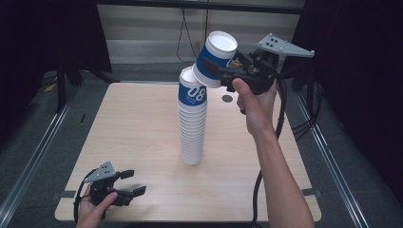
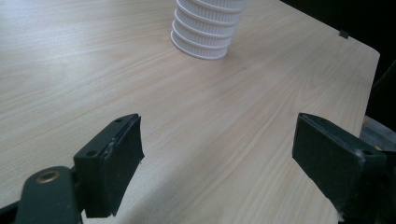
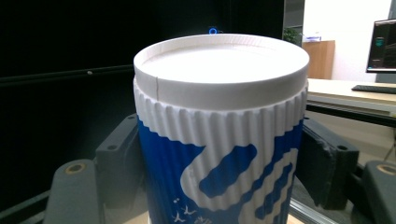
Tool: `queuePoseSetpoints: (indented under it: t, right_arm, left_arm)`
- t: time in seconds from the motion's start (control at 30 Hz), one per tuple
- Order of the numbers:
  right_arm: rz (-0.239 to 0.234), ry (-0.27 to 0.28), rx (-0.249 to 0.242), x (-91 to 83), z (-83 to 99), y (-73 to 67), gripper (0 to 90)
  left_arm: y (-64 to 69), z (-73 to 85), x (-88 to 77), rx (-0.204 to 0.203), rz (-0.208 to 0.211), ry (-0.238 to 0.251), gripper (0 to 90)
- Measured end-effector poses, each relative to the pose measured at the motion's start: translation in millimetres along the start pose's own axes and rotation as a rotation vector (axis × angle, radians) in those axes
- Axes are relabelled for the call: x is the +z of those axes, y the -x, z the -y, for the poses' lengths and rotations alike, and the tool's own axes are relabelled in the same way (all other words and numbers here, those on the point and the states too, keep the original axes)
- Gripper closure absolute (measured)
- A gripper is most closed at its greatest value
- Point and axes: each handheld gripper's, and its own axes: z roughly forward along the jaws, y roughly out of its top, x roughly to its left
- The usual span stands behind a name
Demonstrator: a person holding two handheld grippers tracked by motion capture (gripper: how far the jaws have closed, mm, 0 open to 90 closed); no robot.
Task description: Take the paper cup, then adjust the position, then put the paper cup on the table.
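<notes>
**Cup off the stack, bottom up**

The held cup [image 1: 215, 59] is white ribbed paper with a blue band — it's upside down, flat base tilted up and to the right, hanging in the air just beside the top of the stack [image 1: 192, 123]. The stack is a tall column of the same cups, also upside down, standing upright near the middle of the table — its top cup shows "08" on blue.

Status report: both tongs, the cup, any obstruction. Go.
Right tongs shut on blue-and-white cup, upside down, tilted, above the cup stack. Left tongs open, empty, low over table. Nothing in the way.
</notes>
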Motion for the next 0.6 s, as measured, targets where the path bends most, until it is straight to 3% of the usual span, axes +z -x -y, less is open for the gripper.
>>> queuePoseSetpoints:
  t: [0.37,0.6]
  right_arm:
    - [0.048,-0.017,0.006,-25.3,7.0,11.5,25.8]
    - [0.075,-0.032,0.019,-40.9,24.4,15.0,25.8]
  left_arm:
    - [-0.4,-1.4,1.6,-0.001,-0.01,-0.001,16.0]
    - [0.1,-1.9,1.2,0.004,-0.005,0.01,16.0]
